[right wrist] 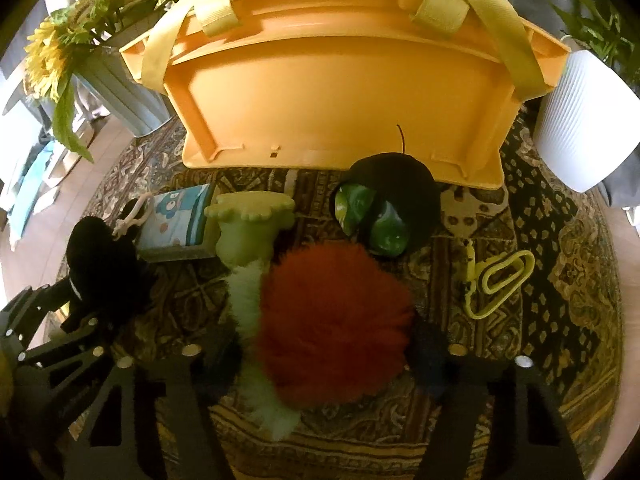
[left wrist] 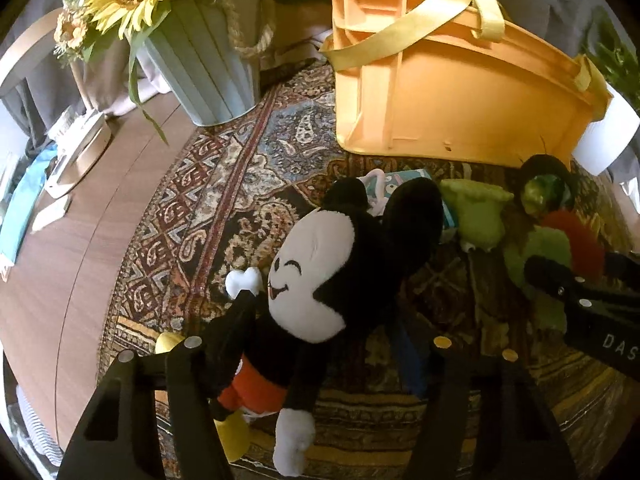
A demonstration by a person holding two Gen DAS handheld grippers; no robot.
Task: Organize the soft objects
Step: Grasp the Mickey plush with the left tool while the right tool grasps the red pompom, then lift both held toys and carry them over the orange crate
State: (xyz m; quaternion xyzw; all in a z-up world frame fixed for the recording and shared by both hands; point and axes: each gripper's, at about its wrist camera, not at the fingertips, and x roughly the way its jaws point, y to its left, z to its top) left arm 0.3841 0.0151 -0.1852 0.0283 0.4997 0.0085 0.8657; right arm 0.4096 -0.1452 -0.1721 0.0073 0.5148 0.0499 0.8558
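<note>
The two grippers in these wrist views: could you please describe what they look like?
Both are matte black. The left gripper has two flat fingers with cut-out slots and round studs, silvery on one finger and yellowish on the other. The right gripper looks alike; seen from the left wrist view, its side bears pale letters "DAS". No sleeves or cables show.

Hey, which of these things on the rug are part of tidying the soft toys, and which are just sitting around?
For the job: mouse plush, red and green furry toy, black plush with green eyes, orange bin.

Just around: sunflower bucket, white pot, yellow strap, small box.
</note>
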